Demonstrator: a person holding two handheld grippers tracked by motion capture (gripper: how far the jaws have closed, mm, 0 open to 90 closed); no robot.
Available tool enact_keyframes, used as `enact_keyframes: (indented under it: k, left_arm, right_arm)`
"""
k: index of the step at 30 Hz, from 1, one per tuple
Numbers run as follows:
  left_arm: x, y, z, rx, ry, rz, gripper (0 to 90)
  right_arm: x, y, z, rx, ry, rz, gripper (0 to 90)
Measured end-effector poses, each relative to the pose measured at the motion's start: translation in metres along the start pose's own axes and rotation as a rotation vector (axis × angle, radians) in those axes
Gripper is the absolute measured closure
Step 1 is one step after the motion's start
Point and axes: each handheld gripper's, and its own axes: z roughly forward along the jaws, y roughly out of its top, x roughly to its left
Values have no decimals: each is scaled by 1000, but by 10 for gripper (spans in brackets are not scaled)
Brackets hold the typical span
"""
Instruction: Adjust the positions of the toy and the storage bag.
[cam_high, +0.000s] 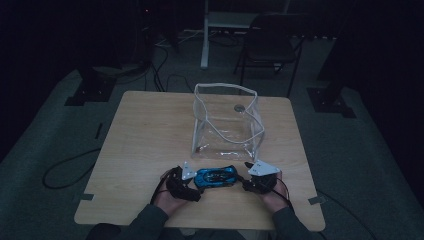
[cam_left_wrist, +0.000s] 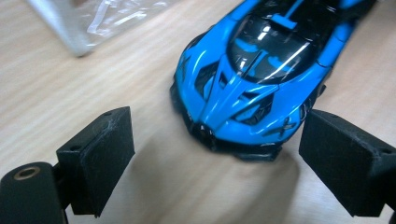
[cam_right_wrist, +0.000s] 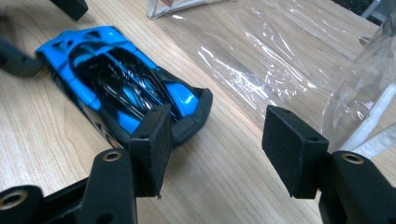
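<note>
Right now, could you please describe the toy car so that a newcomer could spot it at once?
On the wooden table, look at the near edge in front of the clear plastic bag. The toy car lies between the left gripper and right gripper. Its glossy blue-and-black body is the one bright colour there.

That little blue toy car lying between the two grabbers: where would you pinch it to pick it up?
Across its flanks, probably. The blue toy car sits flat on the table, nose toward the open left gripper, whose jaws stand wider than the body. Coming in nose-first lets the pads close on the long, fairly straight sides.
</note>
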Motion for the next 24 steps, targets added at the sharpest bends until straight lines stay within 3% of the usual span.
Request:
enact_keyframes:
  k: [6, 15, 24]
  left_arm:
    - [12, 1, 3, 5, 9, -41, 111]
    - [25, 0, -13, -87, -48, -73, 146]
    - [47, 2, -15, -112, -59, -137, 150]
  right_arm:
    - [1, -2, 2, 8, 6, -4, 424]
    - [0, -8, 3, -4, 17, 25, 426]
    - [3, -9, 5, -7, 28, 27, 427]
